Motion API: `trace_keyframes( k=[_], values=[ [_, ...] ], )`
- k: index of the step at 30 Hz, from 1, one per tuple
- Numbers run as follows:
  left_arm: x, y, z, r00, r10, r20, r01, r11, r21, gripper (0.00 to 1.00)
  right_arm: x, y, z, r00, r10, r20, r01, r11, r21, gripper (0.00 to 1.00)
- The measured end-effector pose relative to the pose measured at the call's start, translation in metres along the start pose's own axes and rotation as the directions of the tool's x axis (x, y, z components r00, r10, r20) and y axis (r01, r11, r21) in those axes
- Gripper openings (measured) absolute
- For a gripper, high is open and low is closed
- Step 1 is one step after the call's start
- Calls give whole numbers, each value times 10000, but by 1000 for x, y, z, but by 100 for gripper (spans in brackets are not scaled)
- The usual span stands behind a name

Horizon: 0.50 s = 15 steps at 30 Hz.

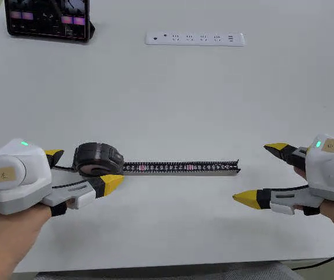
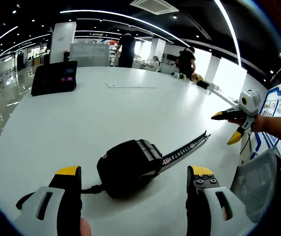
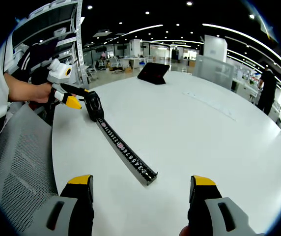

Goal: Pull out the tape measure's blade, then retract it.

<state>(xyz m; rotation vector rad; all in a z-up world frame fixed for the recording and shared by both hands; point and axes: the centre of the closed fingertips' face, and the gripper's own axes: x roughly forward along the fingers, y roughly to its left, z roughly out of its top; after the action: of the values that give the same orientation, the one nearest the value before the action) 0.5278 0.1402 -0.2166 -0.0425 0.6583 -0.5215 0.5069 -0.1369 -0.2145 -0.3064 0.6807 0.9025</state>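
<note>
Nearest: a grey mesh chair back [image 3: 17, 162] sits just below the edge of the white table [image 1: 184, 99]. A hand at each side holds a gripper over the near part of the table.

Left gripper [image 1: 82, 168]: jaws spread wide, one yellow tip on either side of the tape measure [image 1: 98, 157]. Its own view shows a gap between each tip and the black case, with no contact seen. The case rests on the table, and a short black cord trails from it back toward this gripper.

Blade [image 1: 178, 168]: drawn out and lying on the table, running straight from the case toward the right. It has a dark face with pale numerals and a few red marks. Its end rests on the table surface.

Right gripper [image 1: 260, 172]: jaws parted, nothing between them. It points toward the blade's end, near it but apart, with bare table between.

Farther back: a white power strip [image 1: 194, 38] lies flat, well apart from the tape. To its left, at the far edge, a dark tablet [image 1: 47, 17] is propped up with its screen lit.

Beyond the table: an open hall with ceiling lights and people [image 2: 185, 60] standing, too small for detail.
</note>
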Motion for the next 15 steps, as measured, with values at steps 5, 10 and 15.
trace_keyframes(
  k=[5, 10, 15],
  values=[
    [4, -1, 0, 10000, 21, 25, -20, 9998, -193, 86, 3, -1, 1, 9999, 95, 35, -95, 10000, -17, 74],
    [6, -2, -2, 10000, 12, 52, -10, 9987, -503, 86, 6, 0, 2, 9998, 177, -24, -177, 9998, -91, 74],
    [9, -3, -3, 10000, 44, 62, -40, 9974, -722, 85, 9, -2, 1, 9997, 233, -41, -233, 9997, -123, 74]
  ],
)
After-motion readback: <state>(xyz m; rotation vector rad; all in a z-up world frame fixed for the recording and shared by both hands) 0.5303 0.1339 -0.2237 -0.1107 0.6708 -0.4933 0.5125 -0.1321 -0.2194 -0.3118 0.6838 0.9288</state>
